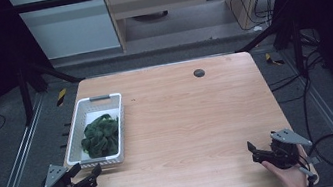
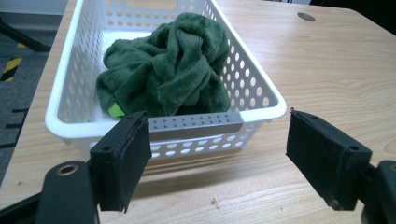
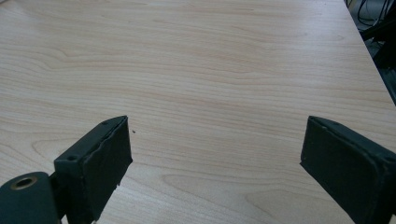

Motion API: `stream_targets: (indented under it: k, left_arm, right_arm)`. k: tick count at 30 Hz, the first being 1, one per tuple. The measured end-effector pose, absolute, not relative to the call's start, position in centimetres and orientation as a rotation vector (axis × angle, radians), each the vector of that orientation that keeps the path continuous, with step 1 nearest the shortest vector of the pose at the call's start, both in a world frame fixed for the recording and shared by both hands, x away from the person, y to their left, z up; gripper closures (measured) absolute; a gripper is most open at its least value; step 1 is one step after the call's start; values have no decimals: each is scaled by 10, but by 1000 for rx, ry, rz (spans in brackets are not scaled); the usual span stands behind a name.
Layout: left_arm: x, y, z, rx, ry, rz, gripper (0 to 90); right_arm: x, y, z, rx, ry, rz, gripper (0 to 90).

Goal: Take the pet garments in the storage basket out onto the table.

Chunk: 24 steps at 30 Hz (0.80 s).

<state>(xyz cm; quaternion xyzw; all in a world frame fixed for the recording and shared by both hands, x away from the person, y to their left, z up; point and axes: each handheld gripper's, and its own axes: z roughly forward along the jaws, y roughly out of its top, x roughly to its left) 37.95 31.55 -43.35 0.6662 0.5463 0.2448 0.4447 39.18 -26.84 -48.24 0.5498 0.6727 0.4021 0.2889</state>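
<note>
green plush cloth (image 2: 166, 70) lies bunched in the white basket (image 2: 261, 105); left gripper (image 2: 217, 154) faces its near end, jaws wide apart; right gripper (image 3: 215, 163) spread wide over bare table (image 3: 210, 70).

Both grippers, left (image 1: 88, 175) and right (image 1: 253, 151), hover with fingers spread.

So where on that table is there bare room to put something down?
Nearly all of it: the wood from the basket across to the right edge, between the dark disc and the right gripper, is bare. The left side is crowded: the basket holds a green cloth, and the left gripper sits at its near end.
</note>
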Motion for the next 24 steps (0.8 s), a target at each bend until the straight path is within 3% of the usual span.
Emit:
stream_targets:
  k: [24]
  left_arm:
    - [399, 316, -409, 1660, 1313, 627, 198]
  right_arm:
    - [395, -268, -485, 1473, 1818, 1065, 84]
